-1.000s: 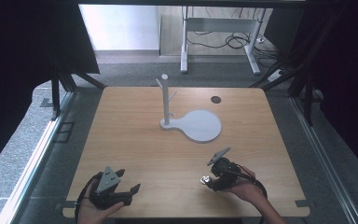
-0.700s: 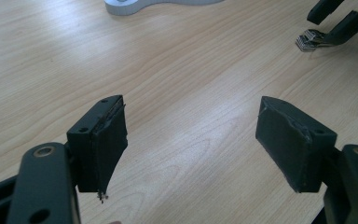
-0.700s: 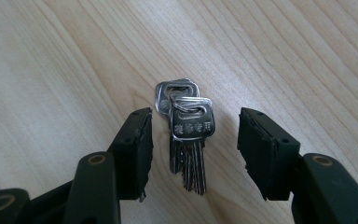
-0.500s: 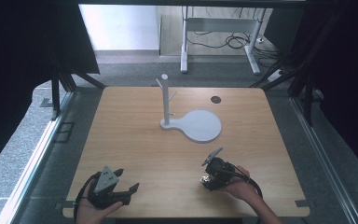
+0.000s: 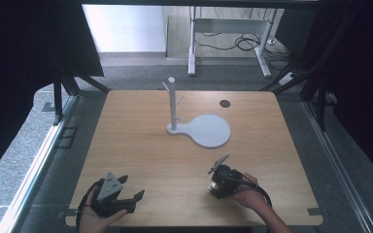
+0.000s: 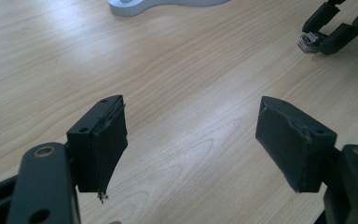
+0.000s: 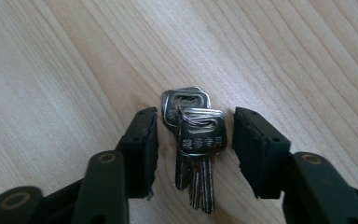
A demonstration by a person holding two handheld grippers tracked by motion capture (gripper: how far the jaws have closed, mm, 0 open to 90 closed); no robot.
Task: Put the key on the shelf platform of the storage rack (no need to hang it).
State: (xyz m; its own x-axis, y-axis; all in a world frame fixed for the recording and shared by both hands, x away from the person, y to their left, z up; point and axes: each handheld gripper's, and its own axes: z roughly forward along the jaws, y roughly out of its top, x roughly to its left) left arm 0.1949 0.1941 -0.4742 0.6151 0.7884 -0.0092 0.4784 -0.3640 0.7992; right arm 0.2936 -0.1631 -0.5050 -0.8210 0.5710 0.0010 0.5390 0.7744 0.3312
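Lowered since earlier, right hand-held gripper [image 7: 195,140] brackets the keys [image 7: 194,140] (jaws narrow, unclosed); left hand-held gripper [image 6: 191,140] wide.

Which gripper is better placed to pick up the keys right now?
Right. The right gripper has its open jaws on either side of the keys lying on the table. The left gripper is open too, but over bare wood well away from them.

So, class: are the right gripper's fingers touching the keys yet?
Apart. The right gripper view shows bare wood between the keys and each of the fingers of the right gripper.
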